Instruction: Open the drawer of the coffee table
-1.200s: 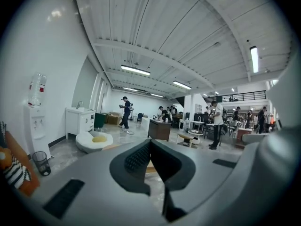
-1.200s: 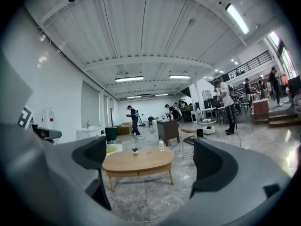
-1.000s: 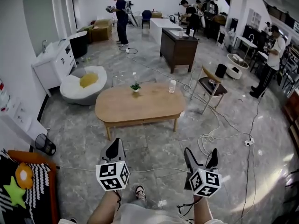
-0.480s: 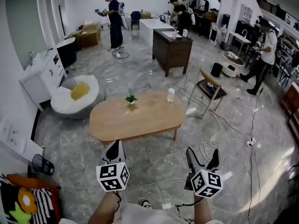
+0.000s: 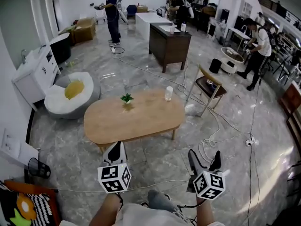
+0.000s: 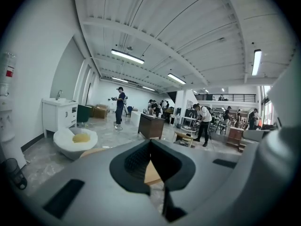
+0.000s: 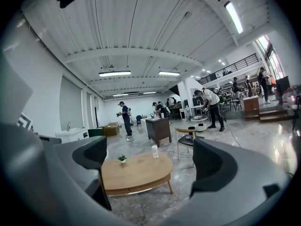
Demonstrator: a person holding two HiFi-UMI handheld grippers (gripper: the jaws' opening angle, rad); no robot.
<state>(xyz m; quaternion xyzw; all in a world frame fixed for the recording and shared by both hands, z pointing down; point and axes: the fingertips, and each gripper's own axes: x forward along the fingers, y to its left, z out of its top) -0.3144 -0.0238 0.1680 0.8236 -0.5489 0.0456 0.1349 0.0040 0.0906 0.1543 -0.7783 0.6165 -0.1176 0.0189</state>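
The table stands well ahead of both grippers, out of reach. The drawer likely sits in the apron along its near long side, though no handle shows. The sound move is to walk up square to that side, stoop, and bring the right gripper, jaws spread and empty, level with the apron, keeping the left gripper, jaws pressed together on nothing, clear. No brand or writing is readable.
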